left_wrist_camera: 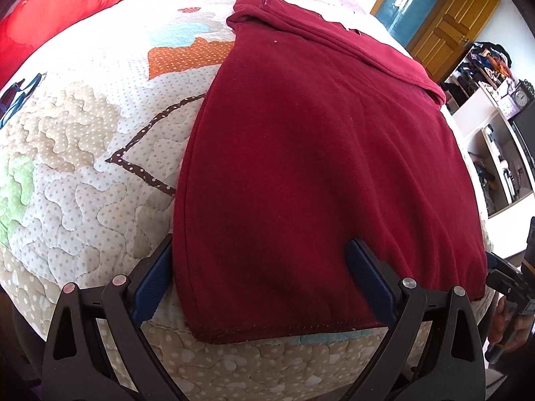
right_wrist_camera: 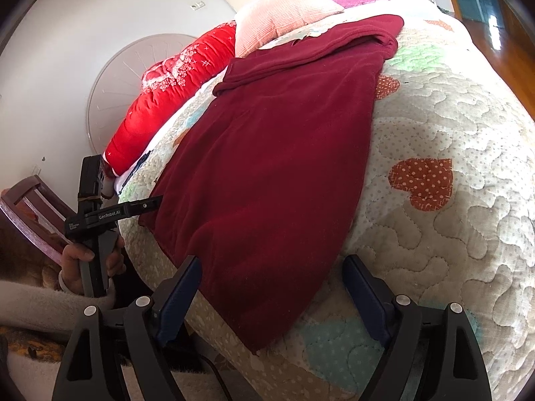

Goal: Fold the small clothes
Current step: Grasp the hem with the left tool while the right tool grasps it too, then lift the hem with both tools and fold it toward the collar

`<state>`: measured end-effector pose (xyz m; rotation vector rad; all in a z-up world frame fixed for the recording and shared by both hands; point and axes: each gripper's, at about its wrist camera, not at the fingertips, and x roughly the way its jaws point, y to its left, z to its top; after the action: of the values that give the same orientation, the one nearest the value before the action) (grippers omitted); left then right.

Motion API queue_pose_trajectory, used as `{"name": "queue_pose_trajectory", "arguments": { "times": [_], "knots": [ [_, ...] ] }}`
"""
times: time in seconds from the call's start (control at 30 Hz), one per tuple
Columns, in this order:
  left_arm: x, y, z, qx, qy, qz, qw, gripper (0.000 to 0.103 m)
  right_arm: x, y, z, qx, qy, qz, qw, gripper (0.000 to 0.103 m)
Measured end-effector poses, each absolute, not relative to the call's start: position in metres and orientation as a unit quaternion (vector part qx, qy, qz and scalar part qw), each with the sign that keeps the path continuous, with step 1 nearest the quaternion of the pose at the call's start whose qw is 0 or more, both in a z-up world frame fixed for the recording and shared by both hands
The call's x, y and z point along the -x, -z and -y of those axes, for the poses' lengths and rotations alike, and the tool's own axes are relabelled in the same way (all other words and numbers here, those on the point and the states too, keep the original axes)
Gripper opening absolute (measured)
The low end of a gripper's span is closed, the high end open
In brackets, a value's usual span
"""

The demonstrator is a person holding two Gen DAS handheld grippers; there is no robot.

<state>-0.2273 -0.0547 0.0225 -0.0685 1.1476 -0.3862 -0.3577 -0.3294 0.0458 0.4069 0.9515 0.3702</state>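
Maroon garment [left_wrist_camera: 317,167] flat on quilted bed [left_wrist_camera: 83,183], both tongs open; wood door [left_wrist_camera: 448,23]

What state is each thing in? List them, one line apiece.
Maroon garment: lying flat on the quilt, far end folded over.
Left gripper: open, astride the garment's near left corner.
Right gripper: open, astride the garment's near right corner.
Quilt: spread over the bed.
Red duvet: bunched along the far side.
Wooden door: shut.
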Motion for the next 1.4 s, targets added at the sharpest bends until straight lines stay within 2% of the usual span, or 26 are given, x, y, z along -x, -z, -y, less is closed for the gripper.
{"name": "queue_pose_trajectory", "arguments": {
  "times": [0.33, 0.37, 0.4, 0.43, 0.47, 0.5, 0.57, 0.6, 0.63, 0.67, 0.73, 0.93, 1.13, 1.4],
  "knots": [
    [0.227, -0.021, 0.062, 0.016, 0.189, -0.538, 0.821, 0.102, 0.362, -0.043, 0.333, -0.206, -0.183, -0.428, 0.861, 0.087],
    [0.227, -0.021, 0.062, 0.02, 0.189, -0.538, 0.822, 0.102, 0.363, -0.044, 0.332, -0.203, -0.181, -0.426, 0.863, 0.08],
    [0.227, -0.021, 0.061, 0.023, 0.188, -0.537, 0.822, 0.101, 0.363, -0.044, 0.331, -0.198, -0.18, -0.43, 0.862, 0.064],
    [0.228, -0.023, 0.061, 0.027, 0.187, -0.536, 0.823, 0.098, 0.362, -0.045, 0.33, -0.191, -0.186, -0.435, 0.86, 0.052],
    [0.229, -0.024, 0.06, 0.027, 0.186, -0.533, 0.825, 0.088, 0.361, -0.046, 0.331, -0.192, -0.195, -0.436, 0.857, 0.031],
    [0.23, -0.026, 0.059, 0.024, 0.183, -0.531, 0.827, 0.082, 0.359, -0.044, 0.331, -0.2, -0.207, -0.436, 0.853, 0.023],
    [0.229, -0.029, 0.054, 0.03, 0.18, -0.529, 0.829, 0.055, 0.353, -0.036, 0.331, -0.214, -0.219, -0.437, 0.846, 0.016],
    [0.228, -0.03, 0.049, 0.039, 0.179, -0.53, 0.828, 0.048, 0.351, -0.033, 0.33, -0.218, -0.221, -0.435, 0.845, 0.012],
    [0.226, -0.032, 0.043, 0.054, 0.184, -0.533, 0.824, 0.031, 0.349, -0.031, 0.33, -0.225, -0.224, -0.433, 0.844, 0.011],
    [0.225, -0.035, 0.038, 0.068, 0.185, -0.536, 0.821, 0.021, 0.346, -0.031, 0.331, -0.239, -0.232, -0.427, 0.841, 0.01],
    [0.223, -0.039, 0.033, 0.081, 0.193, -0.537, 0.817, 0.012, 0.342, -0.036, 0.331, -0.255, -0.253, -0.412, 0.838, 0.01],
    [0.215, -0.047, 0.041, 0.072, 0.21, -0.537, 0.814, 0.01, 0.325, -0.077, 0.336, -0.252, -0.292, -0.348, 0.855, 0.01],
    [0.185, -0.09, 0.043, 0.094, 0.239, -0.493, 0.831, 0.01, 0.3, -0.101, 0.349, -0.251, -0.293, -0.303, 0.871, 0.009],
    [0.079, -0.14, 0.087, 0.081, 0.252, -0.425, 0.866, 0.01, 0.221, -0.129, 0.385, -0.263, -0.229, -0.251, 0.903, 0.009]
  ]
}}
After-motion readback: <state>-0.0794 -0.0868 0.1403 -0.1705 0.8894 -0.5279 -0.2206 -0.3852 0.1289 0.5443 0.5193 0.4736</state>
